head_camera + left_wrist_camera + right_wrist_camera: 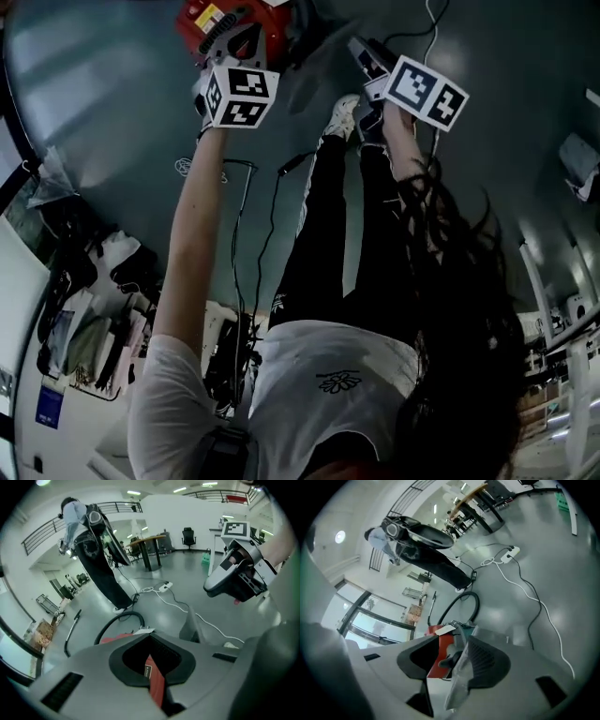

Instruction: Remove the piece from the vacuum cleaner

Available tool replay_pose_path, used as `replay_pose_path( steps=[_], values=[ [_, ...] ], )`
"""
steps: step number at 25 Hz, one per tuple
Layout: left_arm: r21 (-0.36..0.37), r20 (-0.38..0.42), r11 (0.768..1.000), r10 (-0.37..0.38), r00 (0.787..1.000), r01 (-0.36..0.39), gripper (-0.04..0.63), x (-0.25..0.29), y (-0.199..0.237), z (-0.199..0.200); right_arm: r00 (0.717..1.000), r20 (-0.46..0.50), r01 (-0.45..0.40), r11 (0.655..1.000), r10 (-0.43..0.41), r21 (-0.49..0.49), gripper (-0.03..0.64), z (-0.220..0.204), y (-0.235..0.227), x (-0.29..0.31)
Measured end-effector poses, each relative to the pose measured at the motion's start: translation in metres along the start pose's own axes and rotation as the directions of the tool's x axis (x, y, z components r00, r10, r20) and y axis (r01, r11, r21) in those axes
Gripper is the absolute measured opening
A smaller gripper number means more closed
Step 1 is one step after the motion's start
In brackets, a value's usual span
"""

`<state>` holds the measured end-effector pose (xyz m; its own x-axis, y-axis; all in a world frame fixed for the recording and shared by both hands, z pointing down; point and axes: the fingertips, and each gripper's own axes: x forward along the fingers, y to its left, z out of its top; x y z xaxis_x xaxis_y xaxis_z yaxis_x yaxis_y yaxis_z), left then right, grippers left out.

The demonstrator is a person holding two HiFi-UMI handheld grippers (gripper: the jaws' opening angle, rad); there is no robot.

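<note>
The red vacuum cleaner (202,19) lies on the grey floor, at the top edge of the head view. My left gripper (246,28) hangs right over it with its fingertips meeting and nothing between them. Through the hollow behind those tips, the left gripper view shows the red body (157,679) close below. My right gripper (361,52) is a little to the right, also low over the floor. In the right gripper view its jaws (457,641) stand open. The red body (440,656) and a pale translucent part (459,677) show in the gap; I cannot tell if the pad touches it.
A black hose (123,618) curls out from the vacuum, and a wand (70,632) lies on the floor to the left. A white power strip with cable (164,587) crosses the floor. Another person (101,559) stands beyond it. Tables and a chair (147,543) are at the back.
</note>
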<state>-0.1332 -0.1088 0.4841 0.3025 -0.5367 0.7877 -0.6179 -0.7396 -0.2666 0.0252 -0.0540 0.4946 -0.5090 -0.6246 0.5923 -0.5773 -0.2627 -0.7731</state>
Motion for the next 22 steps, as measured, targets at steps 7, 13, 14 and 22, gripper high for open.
replay_pose_path(
  steps=[7,13,14,22],
  values=[
    [0.046,-0.141,0.996,-0.072,0.987,0.079,0.003,0.038,-0.015,-0.013,0.978,-0.159,0.128,0.989,-0.138,-0.073,0.186,-0.022,-0.032,0.071],
    [0.012,-0.180,0.996,-0.086,0.980,0.090,0.003,0.046,-0.022,-0.026,0.932,-0.239,0.253,0.961,-0.273,-0.111,0.186,-0.040,-0.061,0.093],
    [0.009,-0.183,0.996,-0.084,0.980,0.087,0.003,0.046,-0.022,-0.026,0.929,-0.250,0.256,0.962,-0.273,-0.099,0.186,-0.043,-0.063,0.097],
    [0.028,-0.195,0.998,-0.058,0.979,0.065,0.003,0.047,-0.024,-0.025,0.909,-0.346,0.228,0.972,-0.231,-0.049,0.136,-0.056,-0.066,0.106]
  ],
)
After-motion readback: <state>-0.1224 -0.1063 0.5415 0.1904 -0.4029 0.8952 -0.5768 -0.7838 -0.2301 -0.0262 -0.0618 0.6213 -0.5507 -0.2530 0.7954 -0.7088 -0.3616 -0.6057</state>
